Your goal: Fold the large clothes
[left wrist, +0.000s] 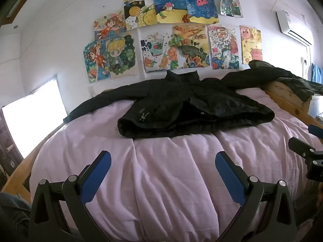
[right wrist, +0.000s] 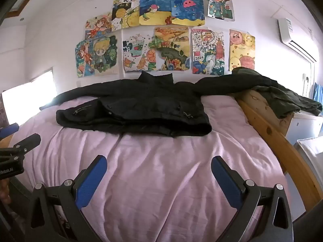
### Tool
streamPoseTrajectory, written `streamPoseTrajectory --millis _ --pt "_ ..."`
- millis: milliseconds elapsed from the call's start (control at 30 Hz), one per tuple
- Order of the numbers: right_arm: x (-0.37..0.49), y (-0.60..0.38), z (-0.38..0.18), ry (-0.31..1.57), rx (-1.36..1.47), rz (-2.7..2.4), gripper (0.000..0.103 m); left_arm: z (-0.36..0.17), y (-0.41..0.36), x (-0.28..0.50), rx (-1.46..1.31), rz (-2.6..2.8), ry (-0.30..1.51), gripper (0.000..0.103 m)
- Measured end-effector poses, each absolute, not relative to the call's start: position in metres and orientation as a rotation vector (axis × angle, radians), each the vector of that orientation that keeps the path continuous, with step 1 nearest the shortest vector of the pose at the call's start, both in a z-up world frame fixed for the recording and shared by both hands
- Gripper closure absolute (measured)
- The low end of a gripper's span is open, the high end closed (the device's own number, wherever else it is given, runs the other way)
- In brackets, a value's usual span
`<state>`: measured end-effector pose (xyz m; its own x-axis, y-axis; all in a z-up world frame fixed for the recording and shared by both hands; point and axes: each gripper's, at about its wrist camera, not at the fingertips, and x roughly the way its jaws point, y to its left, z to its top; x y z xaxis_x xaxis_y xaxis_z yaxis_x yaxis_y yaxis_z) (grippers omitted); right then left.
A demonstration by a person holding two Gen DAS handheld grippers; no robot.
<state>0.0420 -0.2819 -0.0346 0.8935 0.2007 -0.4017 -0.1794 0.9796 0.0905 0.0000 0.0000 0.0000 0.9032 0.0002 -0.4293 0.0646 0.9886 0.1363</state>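
A black jacket [left wrist: 181, 104] lies spread on the pink bedsheet [left wrist: 161, 171], collar toward the wall, both sleeves stretched out sideways, the right sleeve draped over the wooden bed frame. It also shows in the right wrist view [right wrist: 141, 109]. My left gripper [left wrist: 162, 157] is open and empty, hovering over the sheet well short of the jacket's hem. My right gripper [right wrist: 159, 161] is open and empty too, likewise short of the hem. The right gripper shows at the left wrist view's right edge [left wrist: 306, 151].
A wooden bed frame [right wrist: 268, 133] runs along the right side, with dark green clothing [right wrist: 286, 100] piled on it. Children's drawings [left wrist: 171, 36] cover the wall behind. An air conditioner [left wrist: 292, 28] hangs top right. A bright window [left wrist: 34, 113] is on the left.
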Motion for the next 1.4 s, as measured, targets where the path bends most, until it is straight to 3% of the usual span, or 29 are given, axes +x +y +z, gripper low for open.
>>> streamPoseTrajectory --millis 1400 --pt "0.0395 -0.2820 -0.0324 0.429 0.059 0.200 0.000 0.0001 -0.0006 -0.0001 0.158 -0.030 0.441 0.002"
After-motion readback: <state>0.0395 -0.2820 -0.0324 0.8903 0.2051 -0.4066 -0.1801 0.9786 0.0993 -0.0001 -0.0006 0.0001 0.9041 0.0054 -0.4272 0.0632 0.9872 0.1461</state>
